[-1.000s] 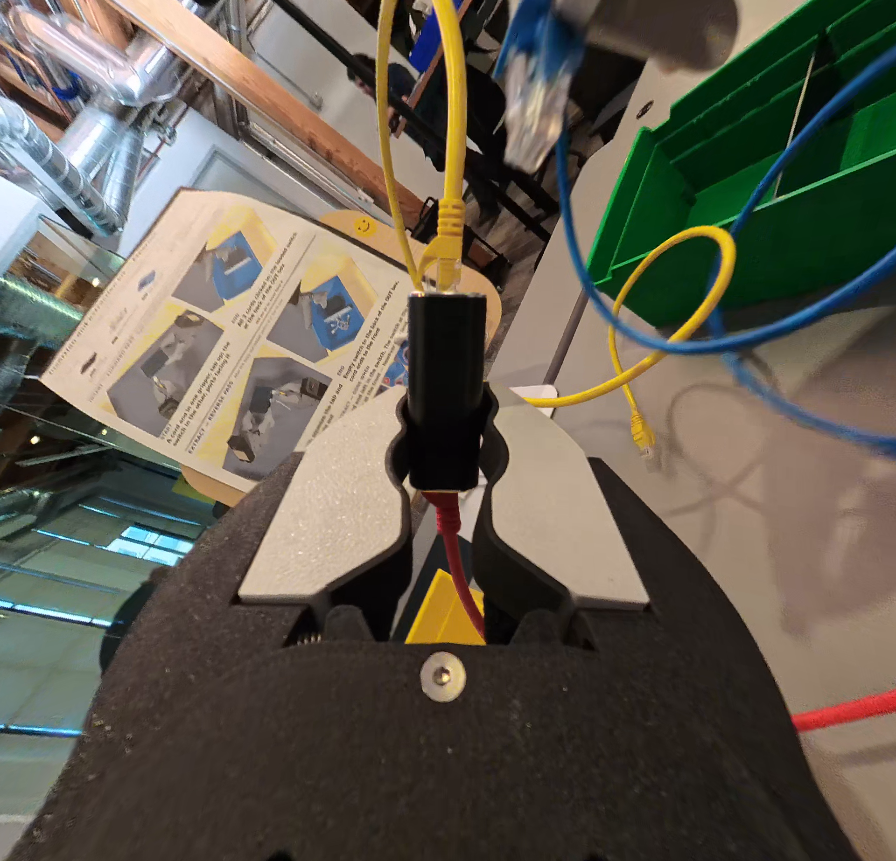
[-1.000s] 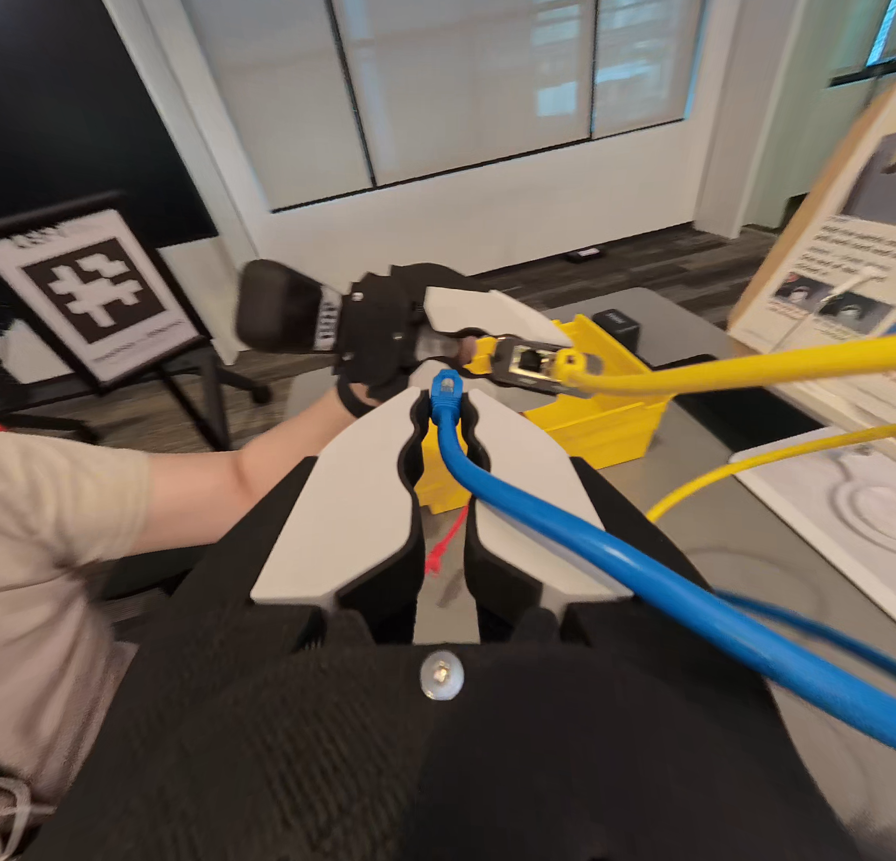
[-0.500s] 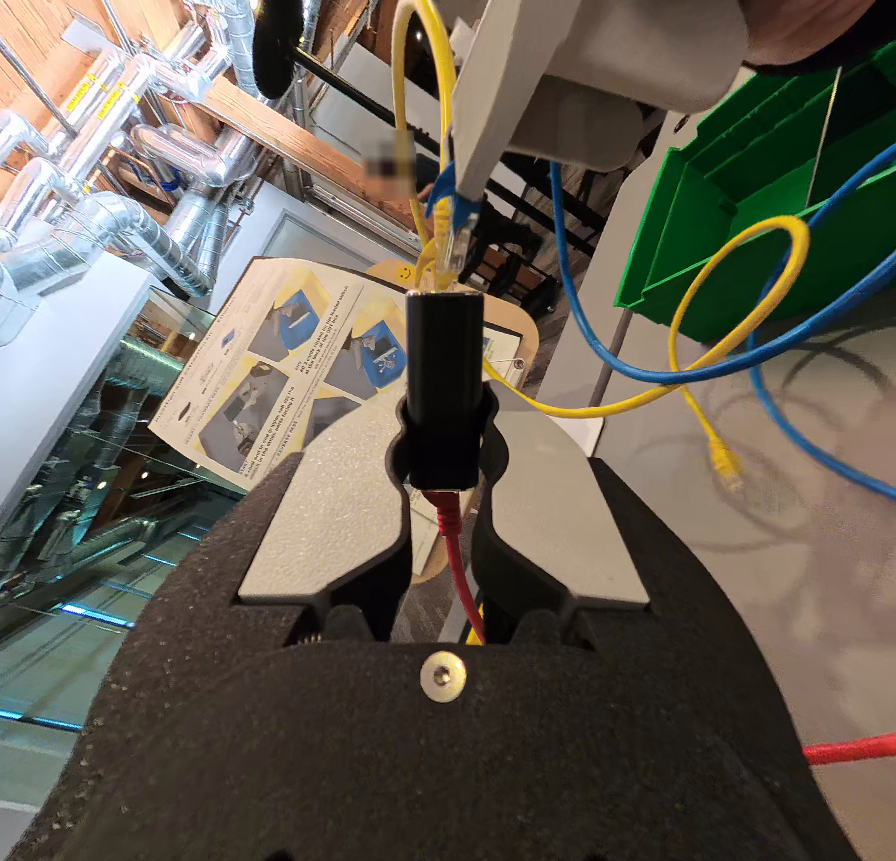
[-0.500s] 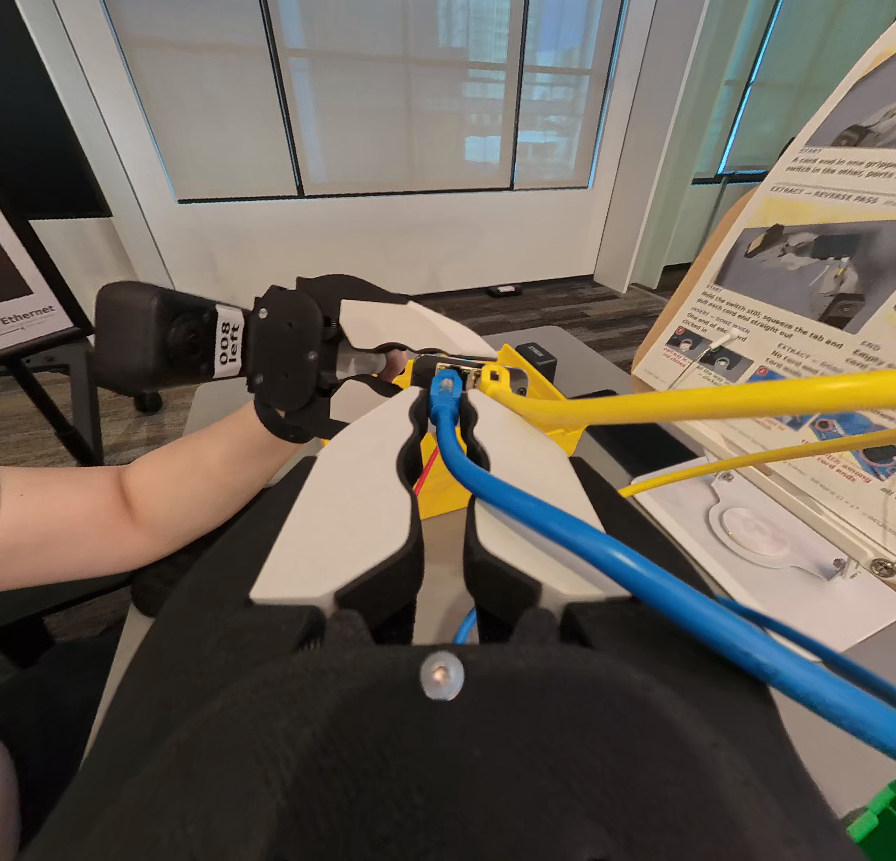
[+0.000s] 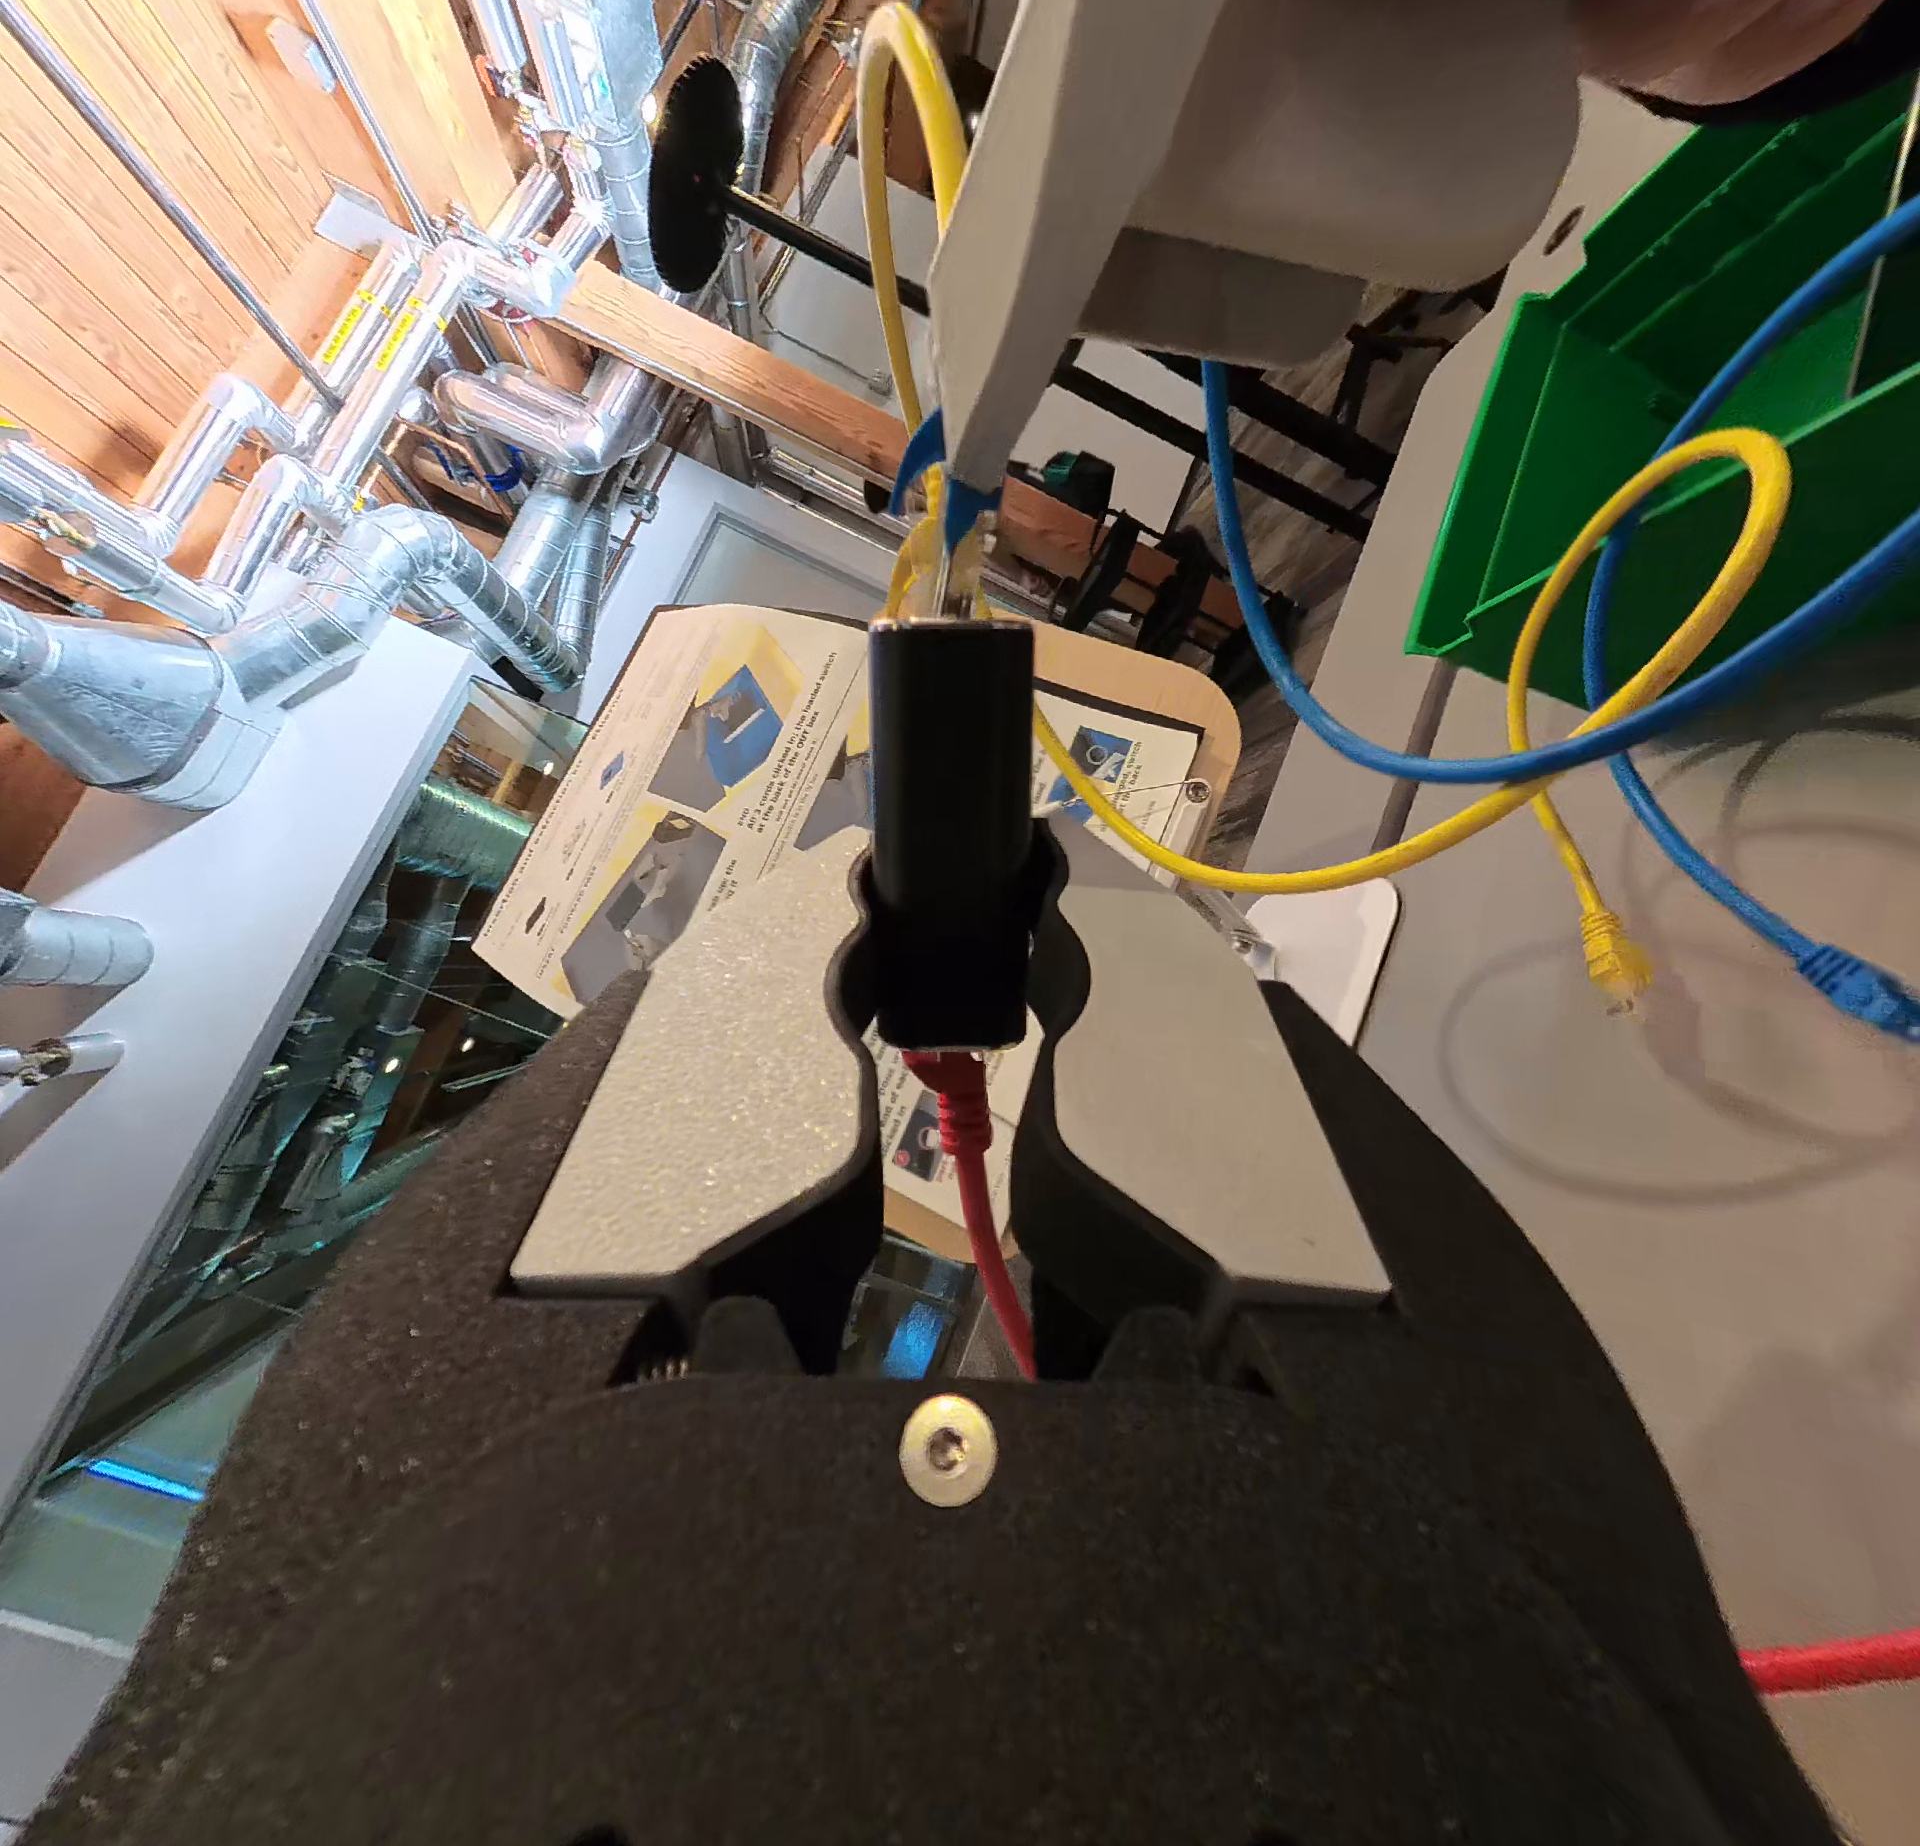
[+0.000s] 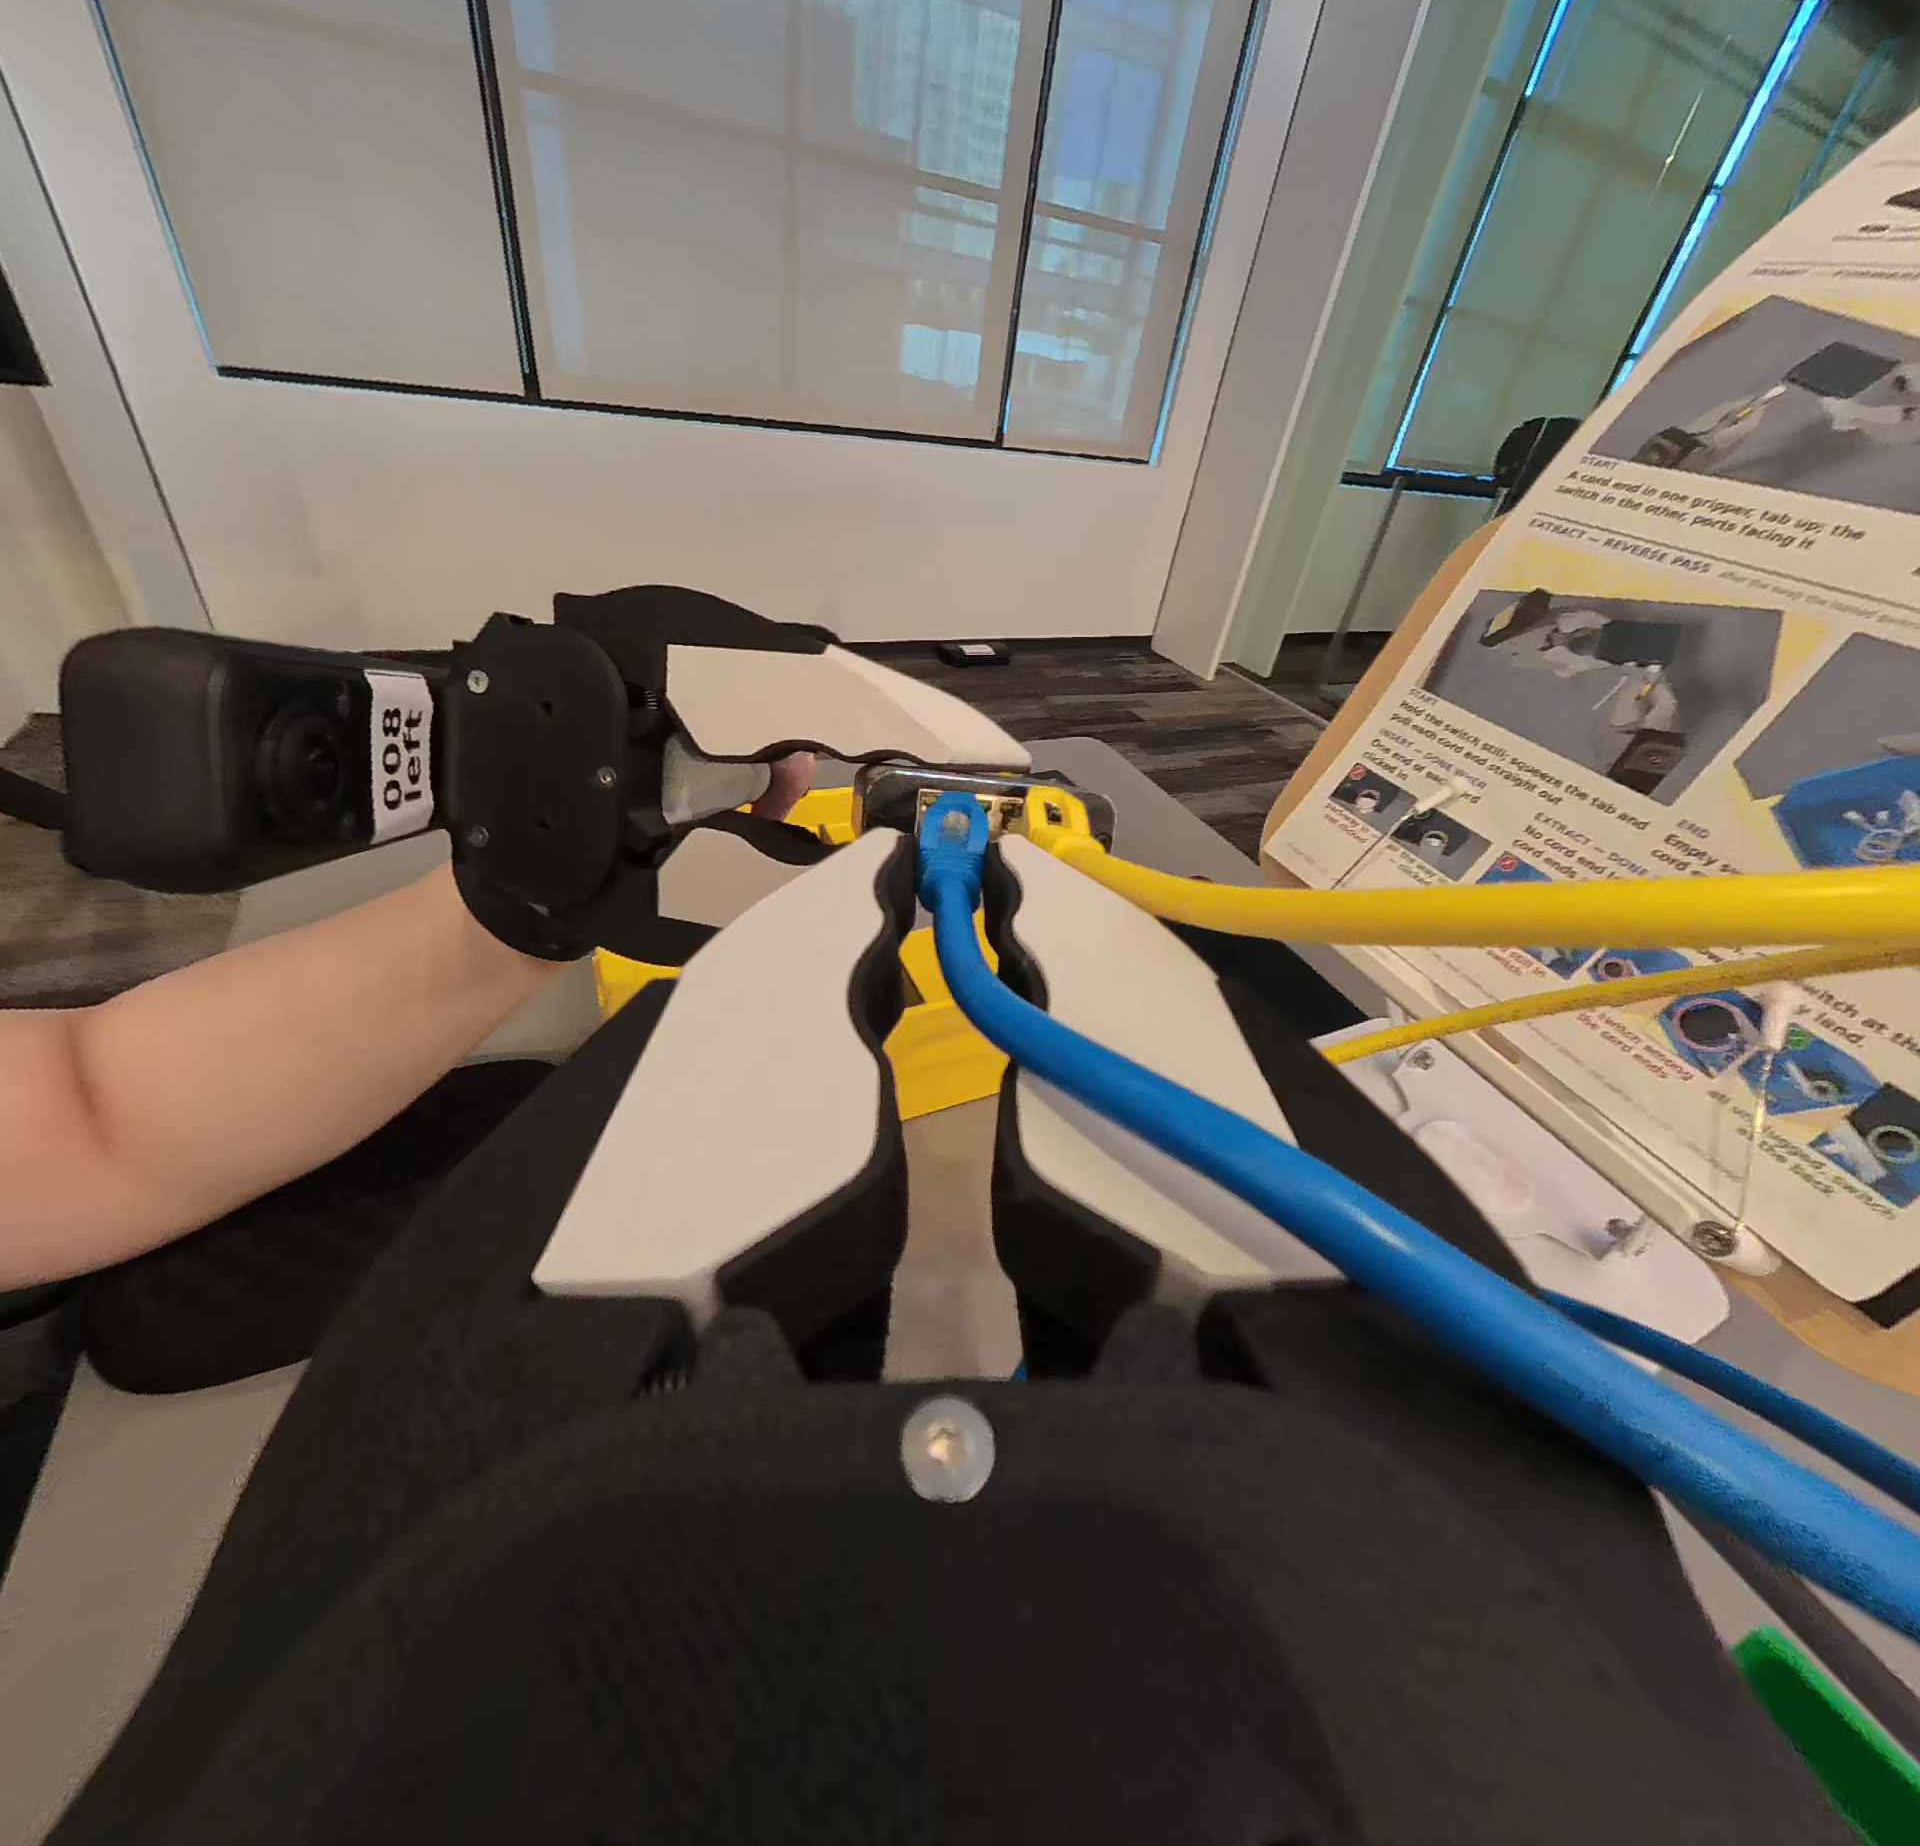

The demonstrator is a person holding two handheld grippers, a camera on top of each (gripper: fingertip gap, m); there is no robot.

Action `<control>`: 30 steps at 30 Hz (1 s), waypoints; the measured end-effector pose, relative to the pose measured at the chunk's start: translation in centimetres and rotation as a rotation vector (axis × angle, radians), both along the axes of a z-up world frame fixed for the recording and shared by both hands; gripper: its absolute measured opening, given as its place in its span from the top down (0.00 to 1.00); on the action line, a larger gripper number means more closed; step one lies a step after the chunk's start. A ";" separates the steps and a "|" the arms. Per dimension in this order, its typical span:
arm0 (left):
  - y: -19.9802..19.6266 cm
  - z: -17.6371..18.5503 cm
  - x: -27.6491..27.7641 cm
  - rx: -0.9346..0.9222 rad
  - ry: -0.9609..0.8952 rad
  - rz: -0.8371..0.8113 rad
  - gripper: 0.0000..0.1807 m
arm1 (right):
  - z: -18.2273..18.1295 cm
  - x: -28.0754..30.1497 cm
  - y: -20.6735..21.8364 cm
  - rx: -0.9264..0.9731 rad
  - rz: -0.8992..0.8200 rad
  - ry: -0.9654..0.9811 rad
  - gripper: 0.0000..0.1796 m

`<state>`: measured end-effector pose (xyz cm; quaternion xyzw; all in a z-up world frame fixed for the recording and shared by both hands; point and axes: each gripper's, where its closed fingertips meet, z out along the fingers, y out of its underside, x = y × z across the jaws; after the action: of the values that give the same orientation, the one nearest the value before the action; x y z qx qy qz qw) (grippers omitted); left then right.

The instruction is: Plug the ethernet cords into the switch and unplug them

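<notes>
My left gripper (image 5: 951, 923) is shut on the small black switch (image 5: 951, 820) and holds it up in the air. A red cord (image 5: 982, 1235) runs from the switch's near end. A yellow cord (image 5: 914, 238) is plugged into its far face. My right gripper (image 6: 948, 861) is shut on the blue cord's plug (image 6: 951, 846), which sits at a port on the switch face (image 6: 977, 804), beside the yellow plug (image 6: 1065, 825). In the left wrist view the right gripper (image 5: 977, 466) comes down from above onto the switch. The left gripper (image 6: 831, 726) shows in the right wrist view.
A green bin (image 5: 1662, 425) stands on the grey table (image 5: 1662, 1277) at right. Loose ends of the yellow cord (image 5: 1610, 965) and blue cord (image 5: 1860, 986) hang there. A yellow bin (image 6: 935, 1048) sits below the grippers. An instruction board (image 6: 1662, 861) stands at right. Tip to tip, the grippers are about 6 cm apart.
My right gripper has carried the blue plug from apart and above down to the switch's port face. The left gripper tilted upward with the switch held.
</notes>
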<state>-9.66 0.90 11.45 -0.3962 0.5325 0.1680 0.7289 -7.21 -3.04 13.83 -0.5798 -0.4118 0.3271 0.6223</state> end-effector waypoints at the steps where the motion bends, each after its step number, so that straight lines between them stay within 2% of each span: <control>1: 0.0 0.0 0.0 0.004 0.003 0.002 0.87 | -0.1 0.0 0.0 0.008 -0.008 -0.013 0.93; 14: -1.6 1.0 0.8 0.110 0.003 0.021 0.87 | 0.6 0.5 -1.2 0.033 0.011 -0.044 0.93; 20: -0.8 -0.1 2.2 -0.034 -0.104 -0.063 0.87 | 0.2 1.4 -0.5 -0.010 -0.053 -0.090 0.93; 24: -0.5 -0.6 2.5 -0.047 -0.101 -0.061 0.87 | -0.3 1.6 -0.6 -0.080 -0.040 -0.106 0.88; 30: -0.1 -0.9 2.4 -0.038 -0.084 -0.035 0.87 | -0.7 1.8 -0.1 -0.094 -0.084 -0.135 0.88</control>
<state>-7.25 0.75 10.54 -0.4074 0.5112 0.1285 0.7458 -5.43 -3.15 13.13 -0.6457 -0.4125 0.2798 0.5784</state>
